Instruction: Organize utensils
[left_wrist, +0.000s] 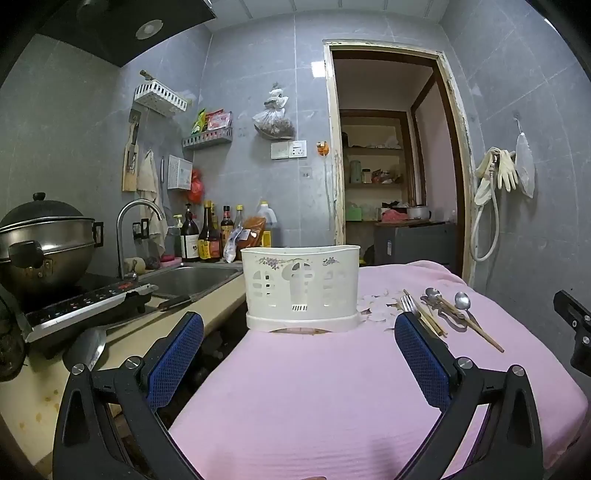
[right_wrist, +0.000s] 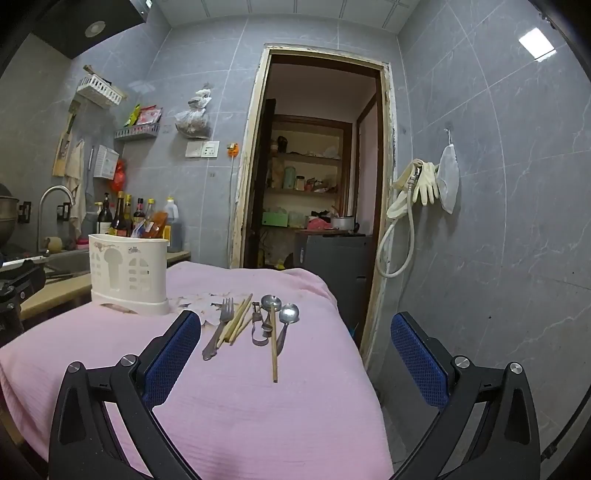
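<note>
A white slotted utensil holder (left_wrist: 301, 286) (right_wrist: 127, 275) stands upright at the far left of a table under a pink cloth (left_wrist: 314, 387) (right_wrist: 240, 406). To its right lie a fork (right_wrist: 218, 326) (left_wrist: 408, 303), wooden chopsticks (right_wrist: 240, 318) (left_wrist: 424, 314), one longer chopstick (right_wrist: 273, 343), two metal spoons (right_wrist: 289, 314) (left_wrist: 461, 301) and a peeler (right_wrist: 258, 323). My left gripper (left_wrist: 299, 343) is open and empty, in front of the holder. My right gripper (right_wrist: 295, 339) is open and empty, just short of the utensils.
Left of the table are a counter with a sink (left_wrist: 192, 280), tap (left_wrist: 136, 229), induction hob (left_wrist: 88, 302), steel pot (left_wrist: 44, 247), knife (left_wrist: 177, 302) and sauce bottles (left_wrist: 210, 236). A doorway (right_wrist: 317, 166) is behind; gloves and hose (right_wrist: 417, 192) hang on the right wall.
</note>
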